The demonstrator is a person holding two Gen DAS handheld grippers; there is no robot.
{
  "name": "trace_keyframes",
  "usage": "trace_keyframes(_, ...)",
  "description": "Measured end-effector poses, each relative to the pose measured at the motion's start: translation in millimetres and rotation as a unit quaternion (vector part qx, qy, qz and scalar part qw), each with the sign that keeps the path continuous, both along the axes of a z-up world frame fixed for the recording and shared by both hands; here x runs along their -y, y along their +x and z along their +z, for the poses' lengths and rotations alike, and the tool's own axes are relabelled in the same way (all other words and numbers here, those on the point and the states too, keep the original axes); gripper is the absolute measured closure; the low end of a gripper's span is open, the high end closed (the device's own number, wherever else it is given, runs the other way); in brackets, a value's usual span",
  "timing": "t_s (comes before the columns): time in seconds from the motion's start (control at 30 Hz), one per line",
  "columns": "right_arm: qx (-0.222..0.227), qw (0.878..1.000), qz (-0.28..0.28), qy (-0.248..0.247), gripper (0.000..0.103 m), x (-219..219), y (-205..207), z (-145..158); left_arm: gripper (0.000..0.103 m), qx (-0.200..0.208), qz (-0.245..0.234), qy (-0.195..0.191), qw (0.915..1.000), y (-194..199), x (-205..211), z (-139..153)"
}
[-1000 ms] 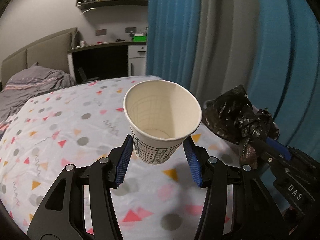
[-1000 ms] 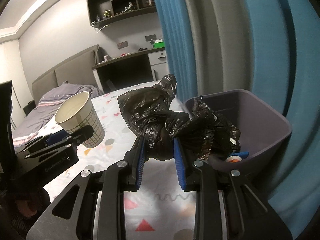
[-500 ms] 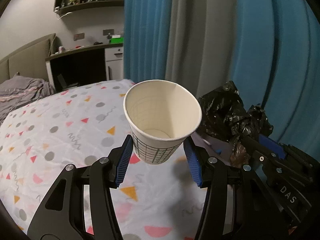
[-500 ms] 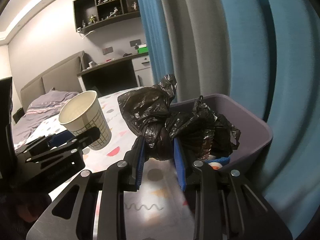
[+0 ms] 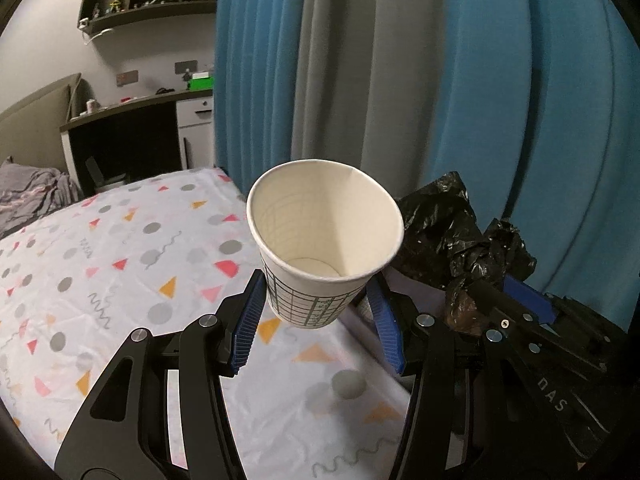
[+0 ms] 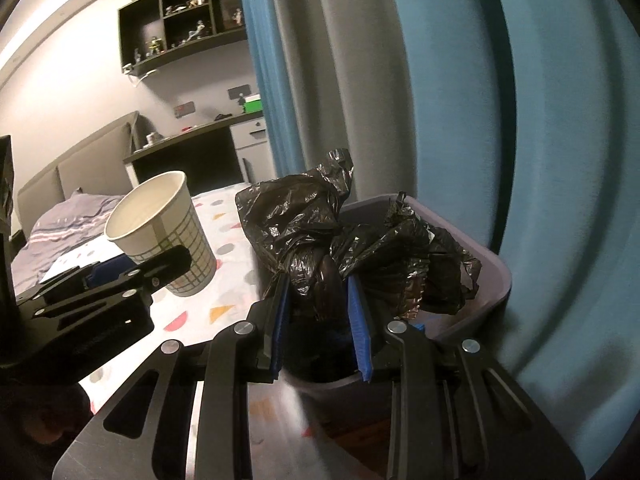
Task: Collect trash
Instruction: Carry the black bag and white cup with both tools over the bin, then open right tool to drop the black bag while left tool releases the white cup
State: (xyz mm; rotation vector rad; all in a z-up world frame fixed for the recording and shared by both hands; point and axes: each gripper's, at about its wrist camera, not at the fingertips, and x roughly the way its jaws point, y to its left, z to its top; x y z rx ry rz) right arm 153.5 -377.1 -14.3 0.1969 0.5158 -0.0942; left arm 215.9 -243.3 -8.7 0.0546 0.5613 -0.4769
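The empty white paper cup with a green grid print (image 5: 320, 256) is held upright above the bedsheet patterned with coloured triangles and grey dots (image 5: 120, 272), pinched low on its wall so the rim stays open and uncrushed. The left tool (image 5: 316, 316) is clamped on it, blue pads on either side near the base, angled forward and slightly up toward the blue and grey curtain (image 5: 400, 80). Just to its right, the crumpled black plastic bag (image 6: 320, 232) is gripped around its bunched neck by the right tool (image 6: 318, 308), which is closed on it. The bag hangs over the near rim of the grey-purple plastic bin (image 6: 492, 280), probably so both pieces can be dropped in together.
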Motion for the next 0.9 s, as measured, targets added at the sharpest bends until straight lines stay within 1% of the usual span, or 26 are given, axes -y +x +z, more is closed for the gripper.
trace_keyframes(0.23, -0.005, 1.000, -0.019, -0.001, 0.073, 13.2, 7.0, -4.8, 0.052, -0.011, -0.028, -0.012, 0.9995, 10.6, 21.7, -6.1)
trace_keyframes(0.33, -0.008, 1.000, -0.024, 0.001, 0.073, 15.8, 10.9, -5.7, 0.052, -0.009, -0.038, -0.012, 0.9992, 13.4, 31.8, -7.8)
trace_keyframes(0.5, -0.015, 0.999, -0.031, 0.000, 0.073, 19.2, 19.2, -9.1, 0.051, -0.018, -0.055, -0.023, 0.9981, 23.6, 40.9, -9.8)
trace_keyframes(0.77, -0.031, 0.999, -0.031, 0.000, 0.073, 21.3, 32.5, -16.0, 0.051, -0.031, -0.062, -0.037, 0.9969, 31.7, 46.7, -12.2)
trace_keyframes(0.9, -0.041, 0.999, -0.027, 0.007, 0.067, 23.8, 38.6, -18.8, 0.051, -0.035, -0.067, -0.043, 0.9962, 33.4, 47.1, -13.5)
